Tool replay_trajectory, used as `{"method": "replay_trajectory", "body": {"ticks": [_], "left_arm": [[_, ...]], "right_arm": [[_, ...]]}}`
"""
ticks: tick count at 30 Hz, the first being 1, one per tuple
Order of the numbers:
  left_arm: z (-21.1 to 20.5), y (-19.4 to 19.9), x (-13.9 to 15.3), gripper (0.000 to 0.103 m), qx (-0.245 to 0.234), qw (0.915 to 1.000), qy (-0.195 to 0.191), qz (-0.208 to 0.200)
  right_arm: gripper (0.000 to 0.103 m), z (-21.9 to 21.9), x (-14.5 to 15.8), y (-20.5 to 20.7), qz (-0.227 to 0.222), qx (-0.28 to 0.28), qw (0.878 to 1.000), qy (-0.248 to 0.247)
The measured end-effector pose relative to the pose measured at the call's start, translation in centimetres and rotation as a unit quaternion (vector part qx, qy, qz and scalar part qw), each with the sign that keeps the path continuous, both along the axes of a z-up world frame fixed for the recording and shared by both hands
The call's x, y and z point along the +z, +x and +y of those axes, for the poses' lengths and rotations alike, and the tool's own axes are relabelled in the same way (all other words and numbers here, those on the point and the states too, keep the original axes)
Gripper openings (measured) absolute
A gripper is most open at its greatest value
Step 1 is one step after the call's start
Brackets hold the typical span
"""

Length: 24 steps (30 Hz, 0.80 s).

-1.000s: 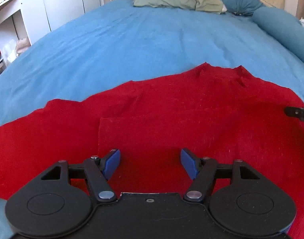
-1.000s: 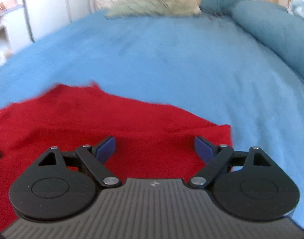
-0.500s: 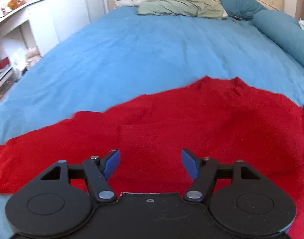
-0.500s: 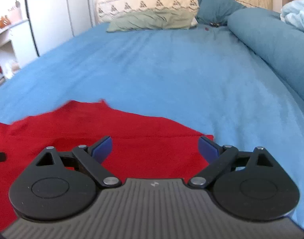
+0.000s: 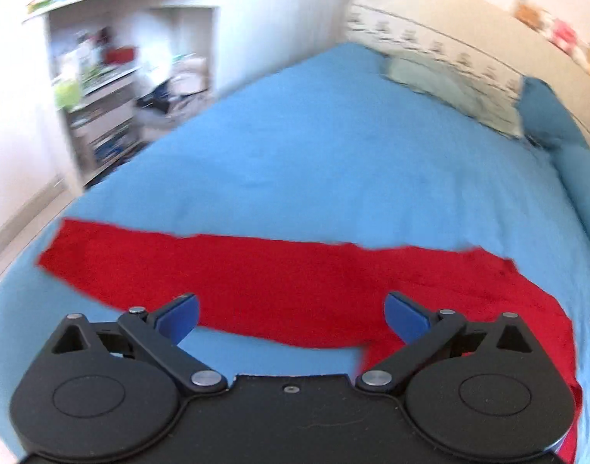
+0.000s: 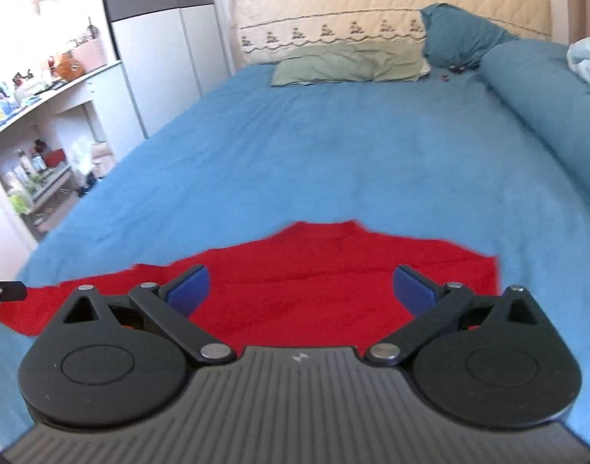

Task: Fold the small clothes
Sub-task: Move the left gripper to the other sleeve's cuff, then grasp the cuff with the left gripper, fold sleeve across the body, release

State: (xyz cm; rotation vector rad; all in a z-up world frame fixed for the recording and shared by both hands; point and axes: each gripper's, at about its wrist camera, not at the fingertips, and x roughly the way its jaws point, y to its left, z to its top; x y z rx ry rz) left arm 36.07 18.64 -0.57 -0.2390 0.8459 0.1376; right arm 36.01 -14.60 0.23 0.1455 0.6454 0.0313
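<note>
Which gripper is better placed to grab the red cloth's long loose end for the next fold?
Left gripper: the red cloth's long strip lies just ahead of its opening, empty jaws.

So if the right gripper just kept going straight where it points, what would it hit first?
Probably the red garment lying on the blue bedsheet; the open right gripper holds nothing.

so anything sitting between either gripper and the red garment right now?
Nothing visible. The red garment lies flat on the blue bedspread, directly ahead of and below both the left gripper, whose jaws are opening with nothing between them, and the open right gripper. The green pillow is far off at the headboard.
</note>
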Motion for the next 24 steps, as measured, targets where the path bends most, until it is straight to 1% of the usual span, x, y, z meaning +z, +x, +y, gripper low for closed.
{"method": "replay_trajectory", "body": {"ticks": [4, 6, 7, 9, 10, 11, 12, 13, 15, 16, 21, 22, 23, 24], "left_arm": [[7.7, 0.0, -2.2, 0.103, 0.063, 0.9978, -0.019, 0.006], [11.8, -0.1, -3.7, 0.102, 0.096, 0.9947, -0.034, 0.010], [13.7, -0.1, -4.8, 0.099, 0.112, 0.9926, -0.044, 0.011], [16.9, 0.1, -6.3, 0.091, 0.136, 0.9888, -0.059, 0.018], [18.2, 0.2, -7.1, 0.083, 0.145, 0.9870, -0.065, 0.024], [19.3, 0.4, -8.0, 0.069, 0.152, 0.9851, -0.074, 0.030], [20.4, 0.7, -8.9, 0.063, 0.158, 0.9831, -0.085, 0.036], [21.1, 0.7, -9.5, 0.056, 0.162, 0.9817, -0.092, 0.038], [22.3, 1.1, -10.5, 0.054, 0.169, 0.9794, -0.105, 0.036], [22.4, 1.1, -10.7, 0.053, 0.168, 0.9796, -0.106, 0.031], [22.4, 2.1, -11.0, 0.049, 0.164, 0.9825, -0.087, 0.020], [22.5, 2.3, -11.1, 0.044, 0.165, 0.9827, -0.083, 0.019], [22.7, 2.6, -11.4, 0.034, 0.166, 0.9829, -0.077, 0.019], [22.7, 2.8, -11.5, 0.027, 0.169, 0.9829, -0.069, 0.020]], "right_arm": [[0.103, 6.1, -0.8, 0.0, 0.020, 0.000, 1.000, 0.013], [0.103, 8.5, -1.7, 0.1, 0.034, -0.003, 0.999, 0.022], [0.103, 9.8, -2.2, 0.2, 0.041, -0.006, 0.999, 0.027], [0.103, 12.1, -3.1, 0.2, 0.051, -0.011, 0.998, 0.032], [0.103, 13.2, -3.6, 0.3, 0.055, -0.013, 0.998, 0.031], [0.103, 14.2, -4.1, 0.3, 0.059, -0.016, 0.998, 0.030], [0.103, 15.0, -4.5, 0.3, 0.063, -0.016, 0.997, 0.029], [0.103, 15.8, -5.0, 0.3, 0.069, -0.018, 0.997, 0.027], [0.103, 17.2, -5.8, 0.4, 0.076, -0.020, 0.997, 0.023], [0.103, 17.8, -6.1, 0.4, 0.079, -0.021, 0.996, 0.021], [0.103, 19.3, -7.1, 0.4, 0.084, -0.021, 0.996, 0.011], [0.103, 19.4, -7.2, 0.4, 0.085, -0.021, 0.996, 0.010], [0.103, 19.3, -7.3, 0.4, 0.084, -0.021, 0.996, 0.009], [0.103, 19.3, -7.4, 0.4, 0.084, -0.022, 0.996, 0.008]]}}
